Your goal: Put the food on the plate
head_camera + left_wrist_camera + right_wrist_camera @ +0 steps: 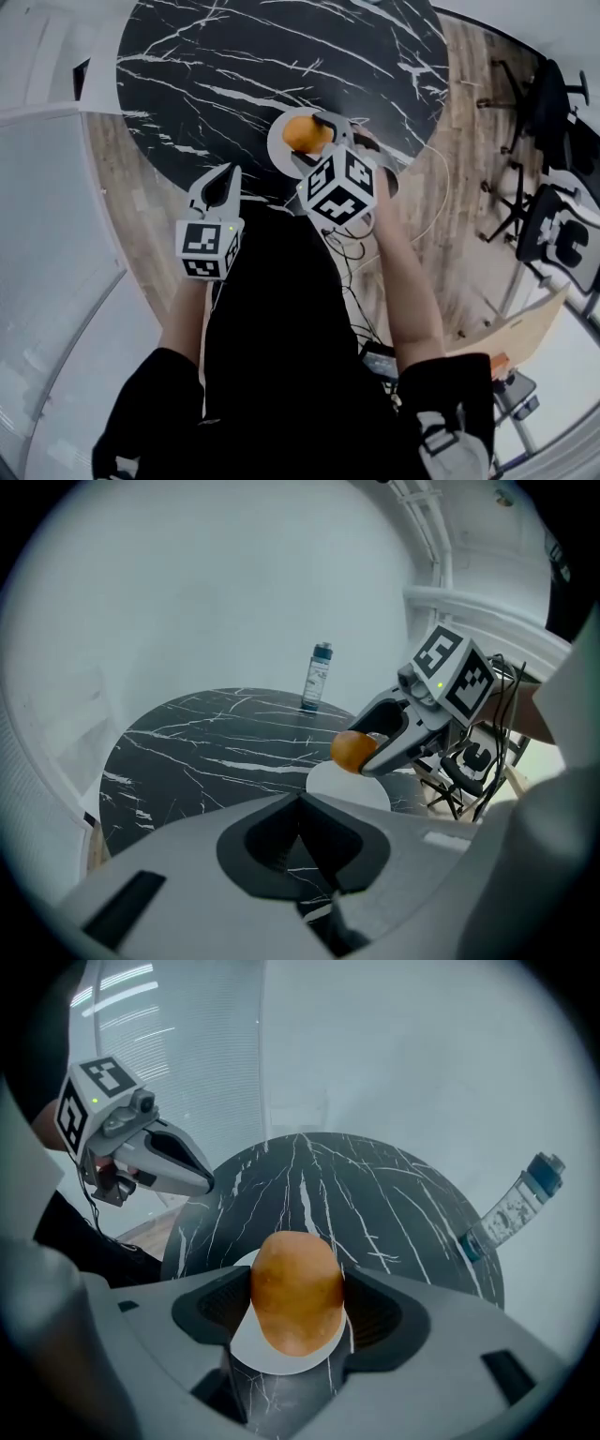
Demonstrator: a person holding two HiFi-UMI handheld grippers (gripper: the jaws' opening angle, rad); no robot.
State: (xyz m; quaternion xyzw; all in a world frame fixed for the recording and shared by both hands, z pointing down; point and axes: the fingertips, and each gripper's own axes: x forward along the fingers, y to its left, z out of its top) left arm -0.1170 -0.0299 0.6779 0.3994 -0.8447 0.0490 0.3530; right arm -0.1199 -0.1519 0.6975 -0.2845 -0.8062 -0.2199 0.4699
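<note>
The food (294,1290), a rounded orange-brown lump with smooth skin, hangs just above the plate (246,1337); the right gripper (300,1310) grips it across its middle, one jaw on each flank. I judge it firm and fairly light; stiff enough for a steady squeeze, but its curved skin could slip. The widest part is the place to hold it, and it may roll once it is set down.

The left gripper (301,802) waits to the near left of the plate, its jaws closed together on nothing.

The plate is small, white and flat, near the near edge of a round black marble table (206,75); that top looks hard and slick. A bottle (319,675) stands beyond the plate at the far rim. Around the table I see wood floor (122,169) and pale walls; office chairs (558,103) stand well to the plate's right.
</note>
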